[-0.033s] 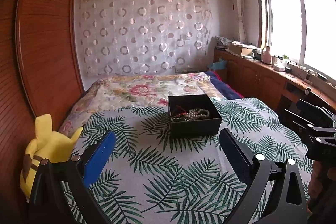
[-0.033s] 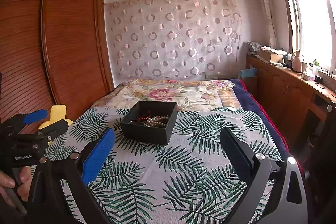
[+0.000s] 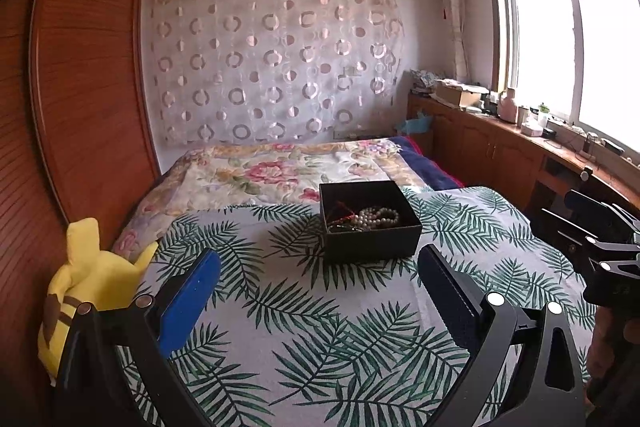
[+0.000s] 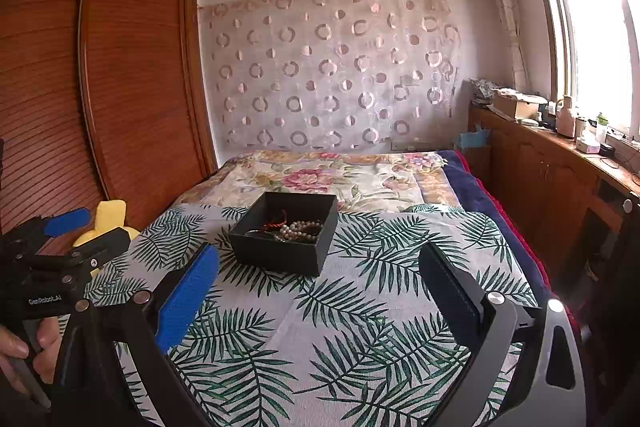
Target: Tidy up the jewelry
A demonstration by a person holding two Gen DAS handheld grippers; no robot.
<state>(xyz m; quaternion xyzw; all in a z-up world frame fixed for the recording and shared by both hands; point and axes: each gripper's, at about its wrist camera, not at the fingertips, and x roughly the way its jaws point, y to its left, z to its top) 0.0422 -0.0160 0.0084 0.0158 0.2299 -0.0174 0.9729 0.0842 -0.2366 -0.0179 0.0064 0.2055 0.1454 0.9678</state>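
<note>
A black open box (image 3: pixel 370 223) sits on the palm-leaf cloth on the bed; it also shows in the right wrist view (image 4: pixel 286 239). Inside lie a pearl bead strand (image 3: pixel 378 217) (image 4: pixel 302 229) and a red cord piece (image 3: pixel 340 213) (image 4: pixel 276 221). My left gripper (image 3: pixel 318 279) is open and empty, a short way in front of the box. My right gripper (image 4: pixel 318 277) is open and empty, in front of the box and to its right. The left gripper also shows at the left edge of the right wrist view (image 4: pixel 80 227), and the right gripper at the right edge of the left wrist view (image 3: pixel 580 215).
A yellow plush toy (image 3: pixel 88 279) lies at the bed's left edge beside the wooden wardrobe (image 3: pixel 80 87). A floral quilt (image 3: pixel 280 171) covers the far half of the bed. A wooden cabinet (image 4: pixel 560 171) with clutter runs under the window on the right.
</note>
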